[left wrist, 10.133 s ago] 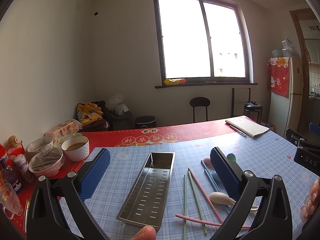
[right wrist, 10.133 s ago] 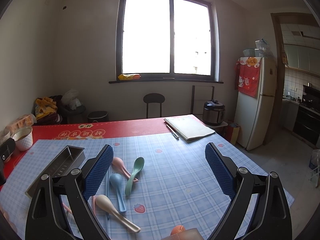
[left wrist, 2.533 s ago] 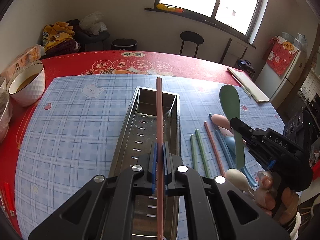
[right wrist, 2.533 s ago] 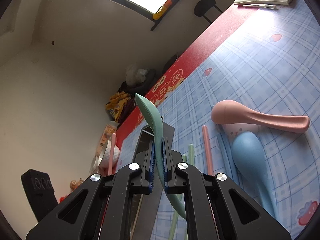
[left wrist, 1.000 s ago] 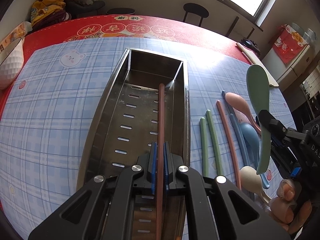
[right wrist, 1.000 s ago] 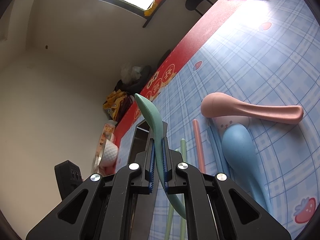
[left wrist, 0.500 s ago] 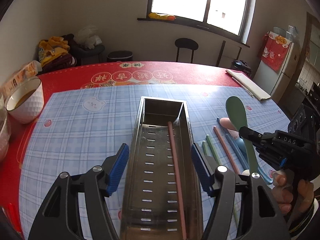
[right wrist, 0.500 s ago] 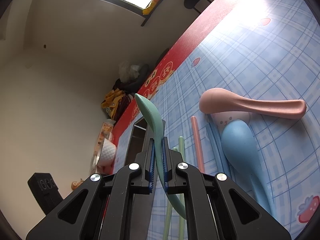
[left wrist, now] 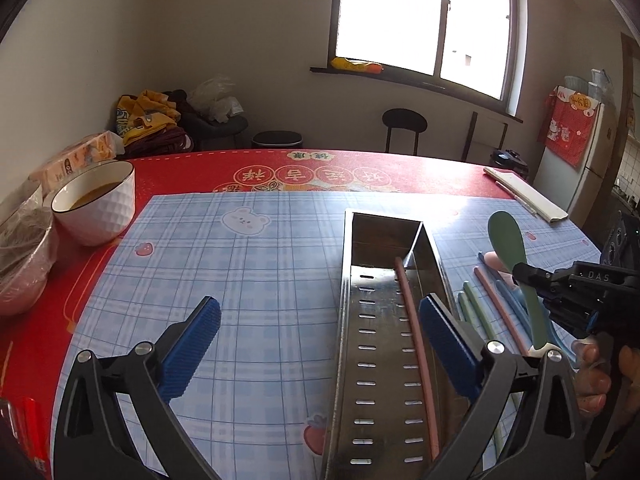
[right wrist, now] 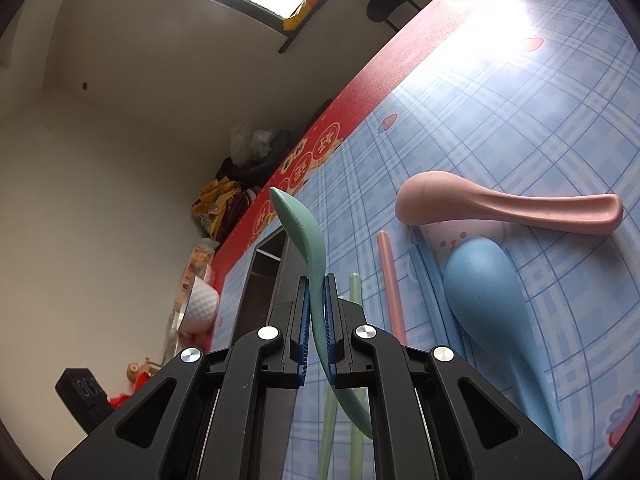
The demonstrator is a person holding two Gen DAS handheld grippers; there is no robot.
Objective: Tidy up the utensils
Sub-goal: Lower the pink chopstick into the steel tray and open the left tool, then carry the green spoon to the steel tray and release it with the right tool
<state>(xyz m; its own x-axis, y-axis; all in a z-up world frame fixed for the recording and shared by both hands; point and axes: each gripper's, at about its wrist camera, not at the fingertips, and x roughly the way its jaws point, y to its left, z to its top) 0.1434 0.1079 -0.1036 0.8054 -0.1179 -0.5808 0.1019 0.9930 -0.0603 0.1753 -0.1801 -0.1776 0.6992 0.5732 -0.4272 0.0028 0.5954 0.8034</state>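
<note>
The left gripper (left wrist: 320, 336) hangs over the near end of the metal tray (left wrist: 348, 264), its jaws opening wide with nothing between them. One pink chopstick (left wrist: 414, 340) lies lengthwise inside the tray, along its right side, so that's one piece put away by my reckoning.

Over to the right, the right gripper (right wrist: 316, 316) is clamped on the handle of the green spoon (right wrist: 298, 232), bowl up in the air, not yet over the tray. I'd judge that one goes in next.

Plenty is left on the checked mat (left wrist: 256, 280), to the right of the tray: two green chopsticks (left wrist: 474, 310), another pink chopstick (right wrist: 390, 280), a blue spoon (right wrist: 486, 292) and a pink spoon (right wrist: 508, 210) lying across beyond it. Early days, I'd say.

Writing? "DAS" shows on the right gripper's black body, and the red tablecloth (left wrist: 400, 168) carries round white Chinese characters I can't make out.
</note>
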